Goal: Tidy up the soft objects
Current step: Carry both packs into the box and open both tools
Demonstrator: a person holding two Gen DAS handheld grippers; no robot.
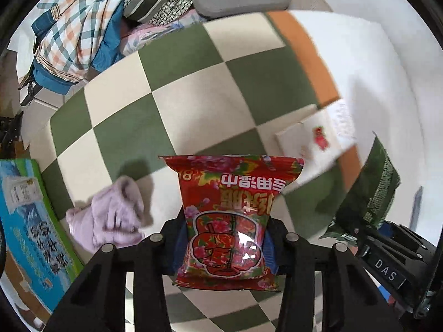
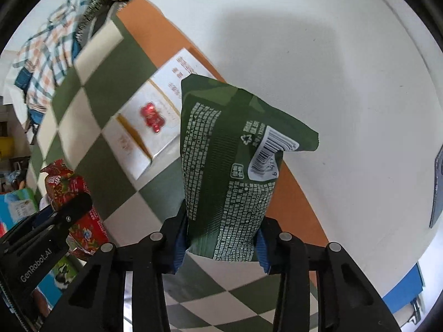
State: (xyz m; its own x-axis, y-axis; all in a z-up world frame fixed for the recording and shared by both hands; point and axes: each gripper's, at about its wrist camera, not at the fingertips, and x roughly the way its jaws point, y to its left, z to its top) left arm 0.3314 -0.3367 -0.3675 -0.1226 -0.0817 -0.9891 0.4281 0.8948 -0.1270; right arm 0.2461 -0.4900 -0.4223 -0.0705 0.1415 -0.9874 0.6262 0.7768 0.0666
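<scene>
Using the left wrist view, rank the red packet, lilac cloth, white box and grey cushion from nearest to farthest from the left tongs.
1. Red packet: gripped in the left tongs.
2. Lilac cloth: just left, on the checkered mat.
3. White box: ahead, right.
4. Grey cushion: far end, beyond the mat.

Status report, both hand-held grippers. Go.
Left hand-held gripper shut on red floral pack, lifted over checkered mat. Right hand-held gripper shut on green pack. Lilac cloth and white pack on mat.
</scene>
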